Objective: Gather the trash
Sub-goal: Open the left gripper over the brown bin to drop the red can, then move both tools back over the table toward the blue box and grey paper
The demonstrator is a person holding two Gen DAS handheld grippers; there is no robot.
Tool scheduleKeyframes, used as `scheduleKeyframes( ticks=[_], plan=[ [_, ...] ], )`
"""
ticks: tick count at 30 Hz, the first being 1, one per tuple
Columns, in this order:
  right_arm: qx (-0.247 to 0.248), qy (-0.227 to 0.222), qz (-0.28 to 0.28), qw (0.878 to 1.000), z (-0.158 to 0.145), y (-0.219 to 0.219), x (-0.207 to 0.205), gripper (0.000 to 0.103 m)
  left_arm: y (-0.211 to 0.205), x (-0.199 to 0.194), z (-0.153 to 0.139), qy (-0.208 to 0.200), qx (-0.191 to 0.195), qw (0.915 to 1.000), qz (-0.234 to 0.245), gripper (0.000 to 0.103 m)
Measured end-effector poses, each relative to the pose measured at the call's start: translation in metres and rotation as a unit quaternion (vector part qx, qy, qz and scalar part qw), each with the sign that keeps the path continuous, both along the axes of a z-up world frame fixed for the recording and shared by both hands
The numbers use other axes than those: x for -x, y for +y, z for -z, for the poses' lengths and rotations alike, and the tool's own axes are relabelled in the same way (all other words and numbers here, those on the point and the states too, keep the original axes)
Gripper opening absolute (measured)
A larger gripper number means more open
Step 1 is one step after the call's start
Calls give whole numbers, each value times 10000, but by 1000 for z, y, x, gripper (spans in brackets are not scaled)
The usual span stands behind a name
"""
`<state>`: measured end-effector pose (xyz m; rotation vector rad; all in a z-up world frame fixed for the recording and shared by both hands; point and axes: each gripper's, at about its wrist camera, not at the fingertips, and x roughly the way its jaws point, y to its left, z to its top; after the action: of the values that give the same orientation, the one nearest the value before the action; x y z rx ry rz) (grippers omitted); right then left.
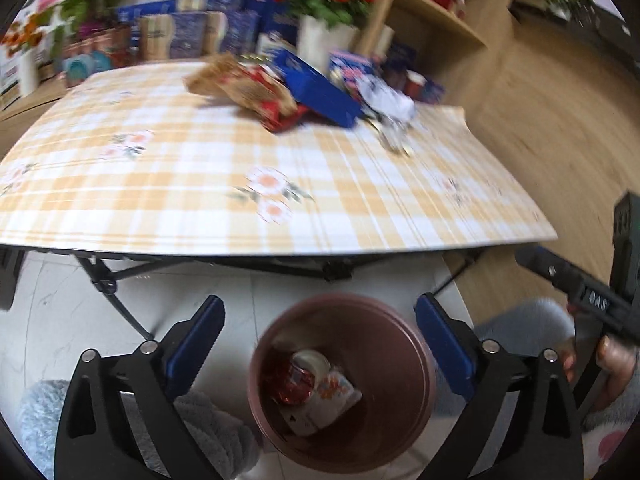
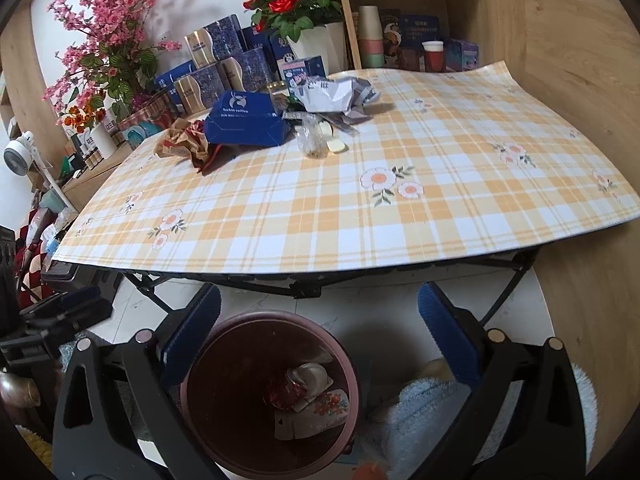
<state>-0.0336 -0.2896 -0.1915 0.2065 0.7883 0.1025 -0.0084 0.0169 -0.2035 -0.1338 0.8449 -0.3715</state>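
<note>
A brown bin [image 1: 394,354] stands on the floor below the table's front edge; it holds a red wrapper [image 1: 290,380] and a flowered paper cup [image 1: 334,394]. My left gripper [image 1: 320,330] hangs open above the bin, nothing between its blue pads. The right gripper [image 2: 320,326] is open too, over the same bin [image 2: 224,376]. On the checked table [image 2: 440,208] lies a trash pile: a blue box [image 2: 244,120], crumpled brown paper [image 2: 180,144], crumpled white paper [image 2: 336,94] and a clear wrapper [image 2: 310,140]. The left wrist view is blurred.
Behind the table stand flower pots [image 2: 316,44], blue gift boxes [image 2: 224,52] and a wooden shelf [image 2: 416,12] with cups. Folding table legs [image 2: 304,284] cross just behind the bin. Fluffy pale fabric [image 2: 424,412] lies beside it. A hand [image 1: 612,364] holds the other gripper's body at the right.
</note>
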Motion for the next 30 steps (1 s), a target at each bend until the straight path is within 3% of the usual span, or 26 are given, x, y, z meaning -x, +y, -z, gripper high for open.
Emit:
scheduleKeyframes(
  ticks=[5,10,16,23,30],
  plan=[
    [67,-112,-109,9999,-7,-1,-4,97,14,-3,-12,-240,80,9992,-320,97],
    [84,-302,-292,9991,-19,-1,-10,97,19,-2,-31,-724,-346,9951,-579,97],
    [100,-462,-450,9979,-31,-1,-17,97,33,-6,-55,-1242,-486,9875,-837,97],
    [56,-593,-497,9970,-43,-6,-29,98,41,-20,-78,-1618,-615,9808,-897,97],
    [153,-599,-571,9964,-51,-7,-42,97,50,-31,-98,-1859,-405,9786,-778,97]
  ],
)
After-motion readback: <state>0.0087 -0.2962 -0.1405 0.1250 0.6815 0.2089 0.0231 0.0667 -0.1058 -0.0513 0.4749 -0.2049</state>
